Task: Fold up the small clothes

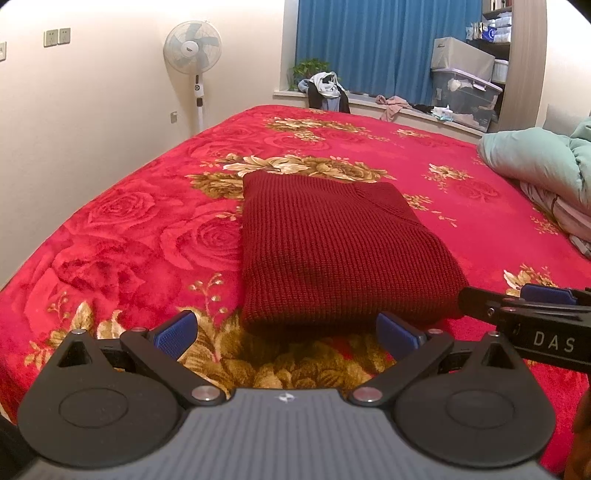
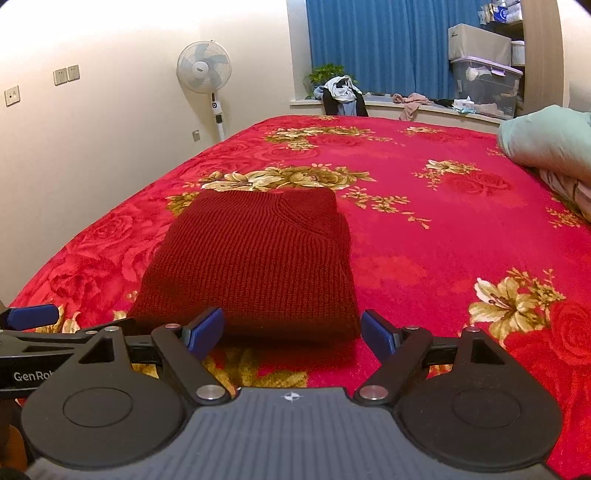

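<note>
In my left view the right gripper [image 1: 517,301] is cut by the edge, its jaws unclear. The sweater [image 2: 255,266] hides its lower layers, and the shelf items [image 1: 496,27] are too small to read

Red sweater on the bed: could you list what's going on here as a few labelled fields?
garment: dark red knit sweater, folded into a neat rectangle
surface: bed with red floral blanket
left claw: open, empty, at the sweater's near edge
right claw: open, empty, beside the left one
beside sweater: pale green bedding at right
background: standing fan, blue curtain
</note>
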